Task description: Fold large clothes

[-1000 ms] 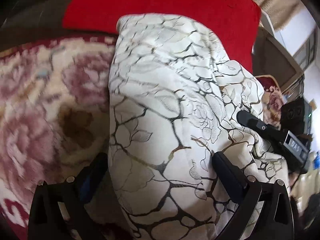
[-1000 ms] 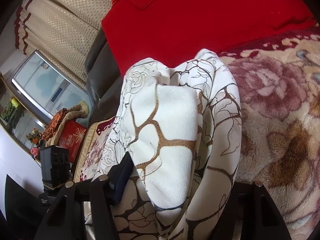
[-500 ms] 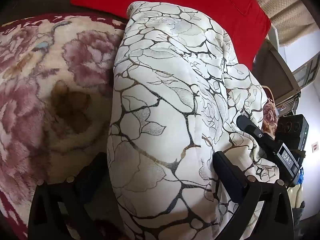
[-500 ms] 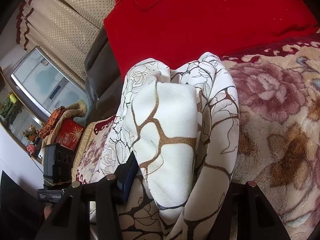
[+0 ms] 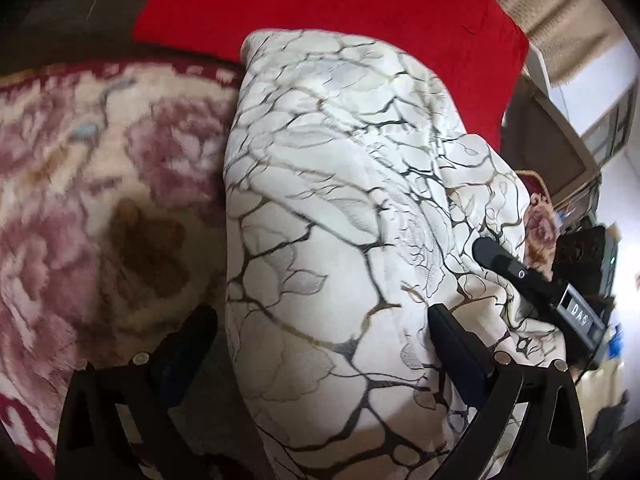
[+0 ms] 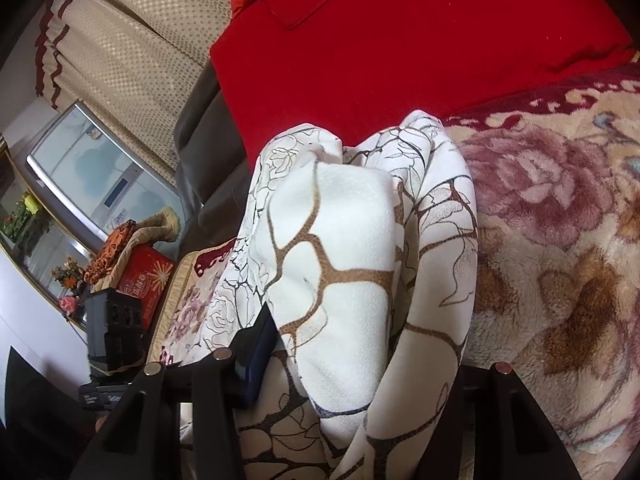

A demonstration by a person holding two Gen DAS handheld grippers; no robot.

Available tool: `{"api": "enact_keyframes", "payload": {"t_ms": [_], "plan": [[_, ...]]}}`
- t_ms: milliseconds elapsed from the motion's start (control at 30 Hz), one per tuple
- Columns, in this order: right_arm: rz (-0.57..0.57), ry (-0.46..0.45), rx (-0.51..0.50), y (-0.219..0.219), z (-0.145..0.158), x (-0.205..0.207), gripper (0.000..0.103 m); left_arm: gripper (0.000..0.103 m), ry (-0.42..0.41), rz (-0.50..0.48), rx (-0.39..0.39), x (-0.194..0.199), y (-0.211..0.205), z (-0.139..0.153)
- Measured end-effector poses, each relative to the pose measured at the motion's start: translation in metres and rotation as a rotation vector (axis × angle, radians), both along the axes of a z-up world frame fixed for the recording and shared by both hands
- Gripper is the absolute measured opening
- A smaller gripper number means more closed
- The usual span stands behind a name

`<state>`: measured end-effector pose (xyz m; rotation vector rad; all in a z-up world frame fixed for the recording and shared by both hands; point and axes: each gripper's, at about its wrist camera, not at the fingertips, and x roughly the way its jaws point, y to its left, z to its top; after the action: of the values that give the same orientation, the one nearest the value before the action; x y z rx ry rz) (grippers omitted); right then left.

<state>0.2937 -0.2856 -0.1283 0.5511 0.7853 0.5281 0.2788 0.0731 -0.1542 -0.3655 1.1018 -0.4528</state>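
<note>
Both grippers clamp one thick folded bundle of cloth: the left gripper (image 5: 320,334) has the white garment (image 5: 340,208) bulging between its half-spread fingers, and the right gripper (image 6: 360,360) pinches the same roll from the other side. To set it down well, I would keep both holds level so the layers stay stacked. Beside the red cushion (image 6: 400,40), on the floral blanket (image 6: 560,240), the garment looks creamy, vein-patterned and puffy.

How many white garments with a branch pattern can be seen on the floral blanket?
1: the bunched white garment with dark branch pattern lies on the floral plush blanket, before the red cushion. Folds may hide more.
</note>
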Motion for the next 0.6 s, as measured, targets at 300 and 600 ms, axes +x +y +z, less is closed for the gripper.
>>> {"api": "enact_keyframes", "payload": {"t_ms": [300, 600], "plan": [[0.029, 0.008, 0.009, -0.007, -0.002, 0.003, 0.053, 0.103, 0.129, -0.019, -0.187, -0.008, 0.037, -0.016], [0.017, 0.013, 0.024, -0.009, -0.001, 0.006, 0.053, 0.100, 0.103, -0.006, -0.270, -0.018, 0.055, -0.026]]}}
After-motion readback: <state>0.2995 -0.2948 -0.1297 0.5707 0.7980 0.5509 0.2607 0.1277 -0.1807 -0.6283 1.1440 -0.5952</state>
